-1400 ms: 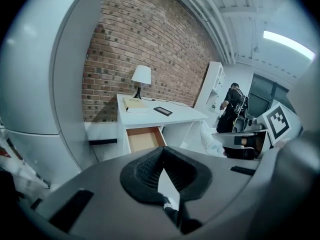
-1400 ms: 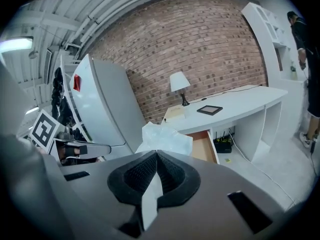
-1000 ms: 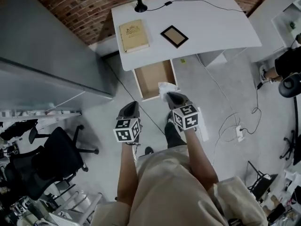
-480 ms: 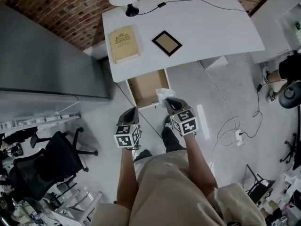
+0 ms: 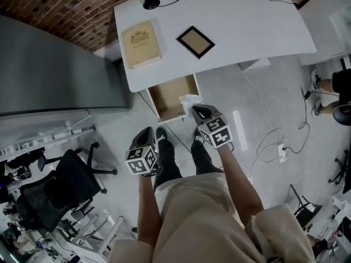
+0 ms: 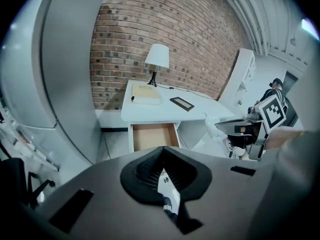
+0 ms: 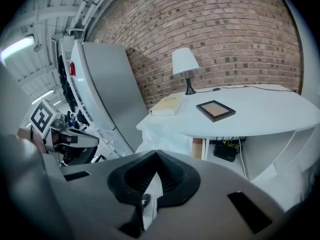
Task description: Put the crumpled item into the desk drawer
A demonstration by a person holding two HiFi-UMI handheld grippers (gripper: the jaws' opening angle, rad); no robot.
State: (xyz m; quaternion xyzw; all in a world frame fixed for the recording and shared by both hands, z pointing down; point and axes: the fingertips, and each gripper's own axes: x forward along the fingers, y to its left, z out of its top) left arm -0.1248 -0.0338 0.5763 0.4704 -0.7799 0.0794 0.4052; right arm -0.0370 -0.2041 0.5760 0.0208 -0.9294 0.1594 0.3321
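While the shallow wooden drawer [image 5: 169, 95] under the white desk [image 5: 236, 32] stood pulled out with its brown bottom bare, the crumpled white item [image 5: 188, 101] was not yet inside it. It hung pinched between the closed jaws of the right gripper [image 5: 196, 112], by the drawer's front right corner. The left gripper [image 5: 147, 136], its jaws together on nothing, was held back over the grey floor [image 5: 258, 103]. Opening looked finished. What remained, by my judgement, was bringing the item over the cavity and releasing it there.
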